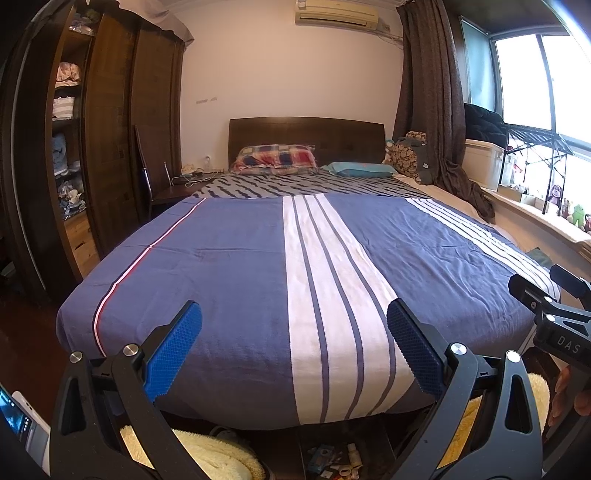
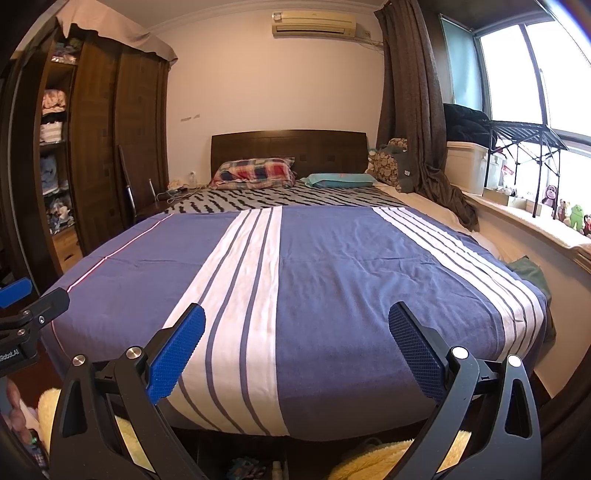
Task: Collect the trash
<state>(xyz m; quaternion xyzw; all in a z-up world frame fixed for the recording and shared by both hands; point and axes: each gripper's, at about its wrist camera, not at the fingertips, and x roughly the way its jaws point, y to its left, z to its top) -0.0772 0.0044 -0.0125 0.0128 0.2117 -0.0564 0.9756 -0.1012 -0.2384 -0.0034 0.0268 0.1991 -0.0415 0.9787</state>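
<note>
Bedroom with a made bed (image 1: 236, 266) filling the middle, covered by a blue bedspread with white stripes (image 1: 325, 295). At its head, against a dark wooden headboard (image 1: 306, 136), lie a red and blue plaid pillow (image 1: 277, 158) and a teal pillow (image 1: 362, 169). A dark wardrobe (image 1: 110, 129) with open shelves of folded clothes stands on the left; brown curtains (image 1: 428, 92) and a bright window (image 1: 539, 81) are on the right, with an air conditioner (image 1: 336, 14) high on the wall. Left gripper (image 1: 294, 347) and right gripper (image 2: 297, 349) both hover over the foot of the bed, blue-padded fingers spread wide, holding nothing. Small litter (image 1: 332, 461) lies on the floor below the bed's foot, near a cream fluffy blanket (image 1: 214, 458); what the pieces are cannot be told
</note>
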